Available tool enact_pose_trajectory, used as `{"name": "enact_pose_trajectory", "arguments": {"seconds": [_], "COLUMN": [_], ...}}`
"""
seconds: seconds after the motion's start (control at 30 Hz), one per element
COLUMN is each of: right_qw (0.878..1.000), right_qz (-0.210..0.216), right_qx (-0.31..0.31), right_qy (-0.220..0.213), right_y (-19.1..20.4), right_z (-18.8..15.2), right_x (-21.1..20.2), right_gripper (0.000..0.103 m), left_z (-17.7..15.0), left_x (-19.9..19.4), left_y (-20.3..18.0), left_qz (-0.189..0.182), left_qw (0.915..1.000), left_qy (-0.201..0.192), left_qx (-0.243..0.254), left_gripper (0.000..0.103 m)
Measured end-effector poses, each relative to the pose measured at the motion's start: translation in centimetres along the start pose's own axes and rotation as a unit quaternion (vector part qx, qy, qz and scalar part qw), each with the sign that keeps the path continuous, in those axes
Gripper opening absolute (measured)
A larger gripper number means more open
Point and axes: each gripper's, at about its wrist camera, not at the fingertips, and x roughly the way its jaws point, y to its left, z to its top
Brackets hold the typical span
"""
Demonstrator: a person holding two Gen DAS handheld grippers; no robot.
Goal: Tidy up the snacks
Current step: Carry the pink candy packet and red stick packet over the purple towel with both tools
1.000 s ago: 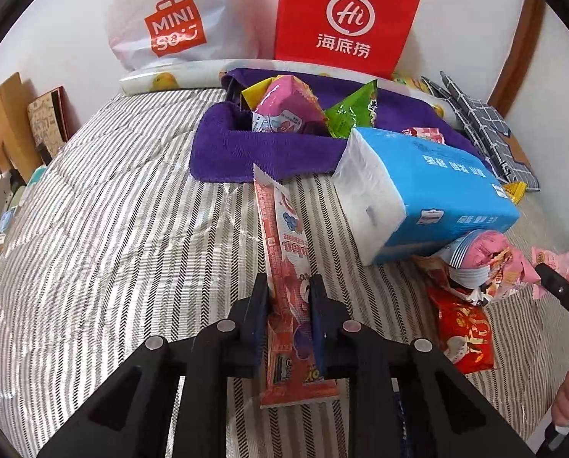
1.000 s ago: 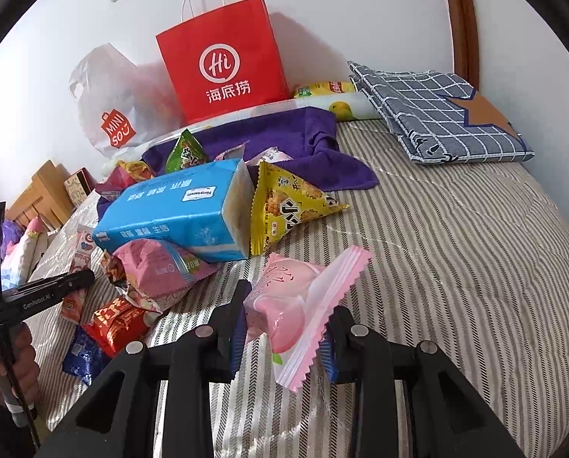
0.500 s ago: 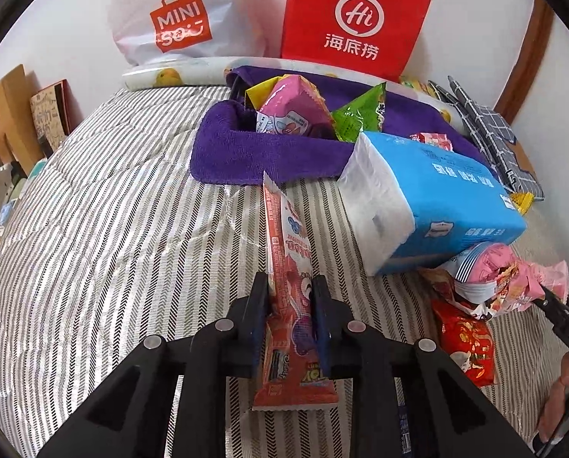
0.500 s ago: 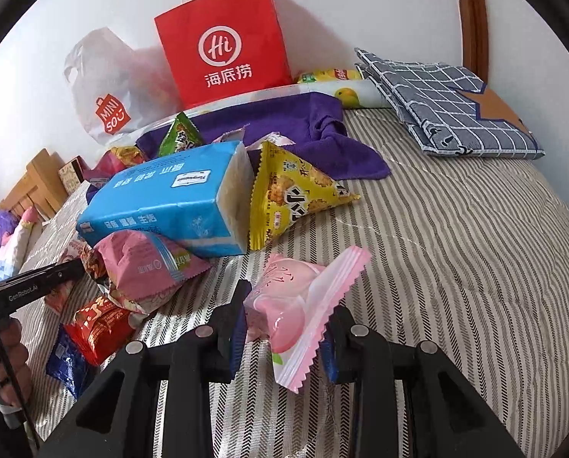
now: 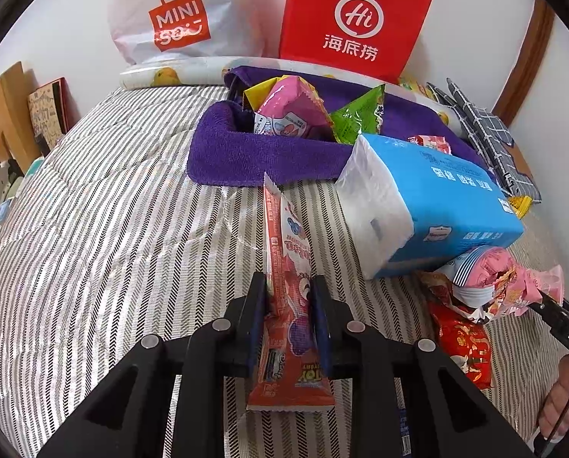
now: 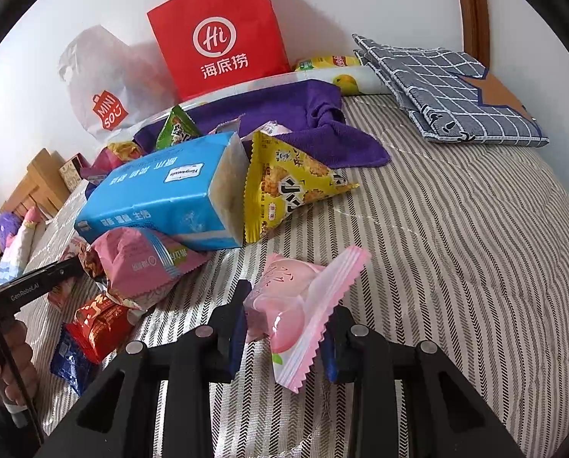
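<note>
The left tool (image 5: 288,299) grips a long pink-red snack stick (image 5: 290,305) between its jaws; the right tool (image 6: 284,318) clamps a pink peach packet (image 6: 295,305) above the striped bed (image 6: 456,248).

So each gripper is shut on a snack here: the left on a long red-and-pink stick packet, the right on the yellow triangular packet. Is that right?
Not quite. The left gripper is shut on the long red-and-pink stick packet, but the right gripper is shut on a pink peach packet. The right wrist view shows the yellow triangular packet lying on the bed beside the blue tissue pack.
</note>
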Motion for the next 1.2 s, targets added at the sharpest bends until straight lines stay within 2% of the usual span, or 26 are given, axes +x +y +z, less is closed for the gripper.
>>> {"name": "enact_pose_trajectory", "arguments": {"seconds": [0.2,0.4,0.67,1.2], "right_qw": [0.999,0.998,0.997,0.992], "right_qz": [-0.020,-0.040,-0.037,-0.040], "right_qx": [-0.021,-0.036,-0.030,-0.043], "right_qy": [-0.034,-0.045,-0.068,-0.111], "right_y": [0.9,1.7,2.2,4.0], "right_z": [-0.2,-0.4,-0.2,2.6], "right_x": [-1.2,-1.7,-4.0,-8.0], "right_gripper": [0.030,0.030,0.030,0.030], "left_z": [0.0,-0.2,-0.4,0.4], "left_x": [-0.2,-1.5,-4.1,-7.5], "left_y": [0.2,-0.3,-0.8,-3.9], "left_qz": [-0.006,-0.019,-0.037,-0.066], "left_qw": [1.0000,0.9998,0.9992,0.9969], "left_qy": [-0.002,-0.003,-0.018,-0.036], "left_qx": [-0.006,-0.003,0.001,0.022], "left_gripper": [0.021,0.021,0.020,0.020]}}
